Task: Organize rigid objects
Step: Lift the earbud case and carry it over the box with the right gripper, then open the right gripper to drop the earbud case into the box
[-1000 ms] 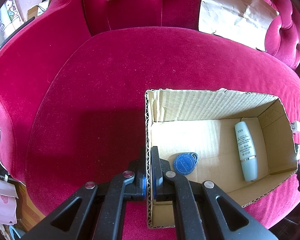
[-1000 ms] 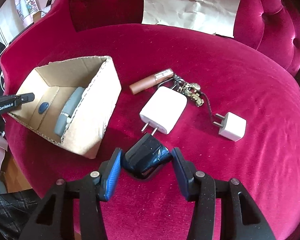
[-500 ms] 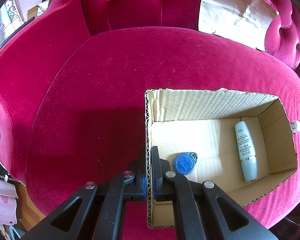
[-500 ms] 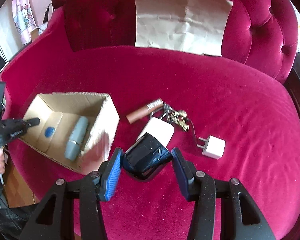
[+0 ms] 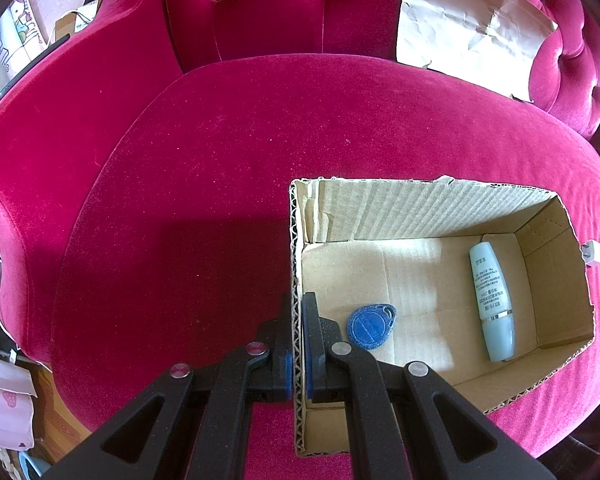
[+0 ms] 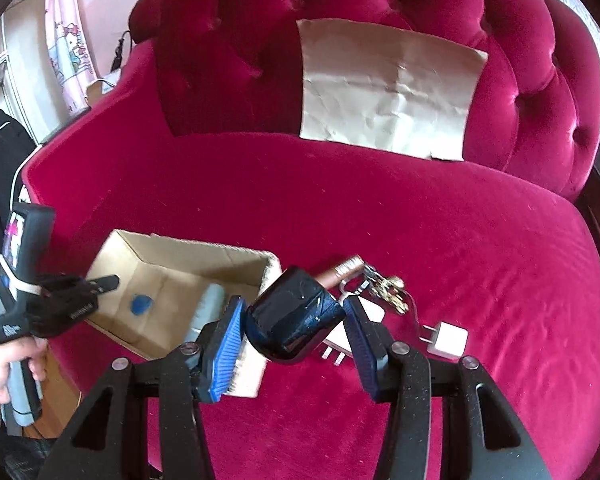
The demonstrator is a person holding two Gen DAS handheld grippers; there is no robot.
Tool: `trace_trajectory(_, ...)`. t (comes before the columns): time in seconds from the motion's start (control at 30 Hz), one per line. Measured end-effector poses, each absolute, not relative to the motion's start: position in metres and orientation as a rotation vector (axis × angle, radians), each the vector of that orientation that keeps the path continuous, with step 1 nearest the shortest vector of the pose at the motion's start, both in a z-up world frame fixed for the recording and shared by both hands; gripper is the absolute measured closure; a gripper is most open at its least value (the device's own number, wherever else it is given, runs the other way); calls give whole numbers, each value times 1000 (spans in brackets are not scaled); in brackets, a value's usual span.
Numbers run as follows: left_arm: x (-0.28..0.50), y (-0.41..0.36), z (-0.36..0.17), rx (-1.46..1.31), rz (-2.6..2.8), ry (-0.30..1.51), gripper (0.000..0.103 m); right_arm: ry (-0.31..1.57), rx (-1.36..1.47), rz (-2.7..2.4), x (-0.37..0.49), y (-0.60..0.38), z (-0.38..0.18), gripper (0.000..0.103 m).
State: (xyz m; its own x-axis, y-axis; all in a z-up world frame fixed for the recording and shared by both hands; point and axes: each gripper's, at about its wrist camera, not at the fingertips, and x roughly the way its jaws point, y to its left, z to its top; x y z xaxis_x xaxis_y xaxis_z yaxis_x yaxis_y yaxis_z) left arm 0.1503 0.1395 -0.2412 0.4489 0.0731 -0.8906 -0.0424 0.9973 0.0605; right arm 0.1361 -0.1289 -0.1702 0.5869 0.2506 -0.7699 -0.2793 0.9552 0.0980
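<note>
A: Left wrist view first. What are the left tongs (image 5: pixel 298 344) doing?

B: They are clenched on the near side wall of the cardboard box (image 5: pixel 440 210), one finger outside it and one inside. The box sits on the red velvet sofa (image 5: pixel 204 168). Just right of the tongs, on the box floor, lies a blue key fob (image 5: pixel 371 325). Farther right, by the far end wall, lies a pale blue tube (image 5: pixel 493 300).

A: And the right wrist view?

B: The right tongs (image 6: pixel 294 330) grasp a glossy black charger (image 6: pixel 294 318) between their blue pads (image 6: pixel 226 344), lifted above the seat. To their left stands the box (image 6: pixel 172 256), with the left tongs (image 6: pixel 100 282) on its wall and the fob (image 6: pixel 141 304) inside. Just behind the black charger lies a white charger (image 6: pixel 354 328), partly hidden. Beyond it lie a brown tube (image 6: pixel 340 271) and a gold keychain (image 6: pixel 388 292). To the right sits a small white plug (image 6: pixel 446 340). A creased paper sheet (image 6: pixel 388 88) leans on the backrest.
</note>
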Motion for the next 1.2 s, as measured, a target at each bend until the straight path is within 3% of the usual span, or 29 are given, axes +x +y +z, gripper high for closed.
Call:
trace_trajectory(0.63, 150, 141, -240, 23, 66, 1108, 100, 873, -22, 422, 139, -66, -165, 50)
trace_trajectory(1.2, 151, 140, -241, 25, 65, 1112, 100, 998, -43, 488, 150, -20, -210, 50)
